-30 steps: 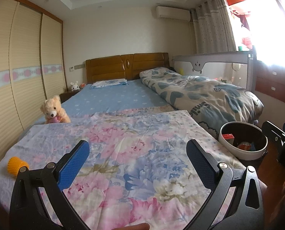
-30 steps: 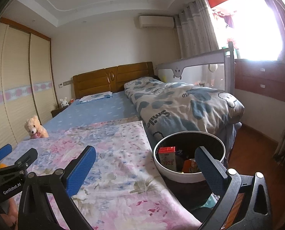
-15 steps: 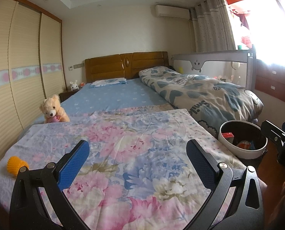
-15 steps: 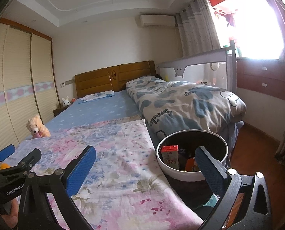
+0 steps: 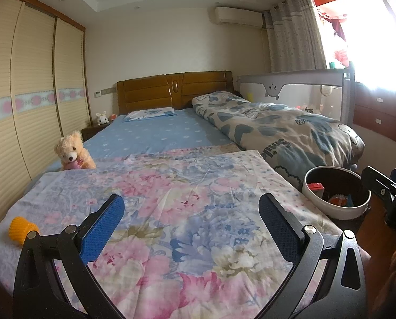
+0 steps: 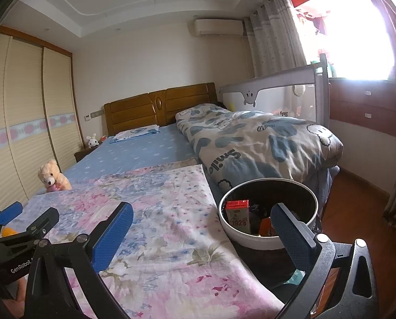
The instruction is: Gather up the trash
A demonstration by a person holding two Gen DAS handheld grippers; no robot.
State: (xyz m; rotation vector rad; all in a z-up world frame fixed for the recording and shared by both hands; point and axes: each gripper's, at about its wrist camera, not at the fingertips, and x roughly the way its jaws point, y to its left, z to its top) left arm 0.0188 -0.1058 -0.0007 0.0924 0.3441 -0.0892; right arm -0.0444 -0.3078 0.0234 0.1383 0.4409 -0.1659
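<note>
The grey-and-blue duvet (image 6: 253, 143) on the right of the bed read "Smile". A red-topped carton (image 6: 236, 215) in the near bin (image 6: 251, 236) bore "1928". The left tongs (image 6: 25, 228) carried "GenRobot".

white round bin (image 6: 251, 235) upright beside bed, holding red carton (image 6: 236, 215); orange ribbed cup (image 5: 21, 230) on floral sheet.

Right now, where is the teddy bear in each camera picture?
Left wrist view: the teddy bear sits at the left, on the bed's left edge, just past the floral sheet.
Right wrist view: the teddy bear is at the far left, smaller, at the same edge of the bed.
Shared landmark: the wooden headboard stands behind it in both views.
</note>
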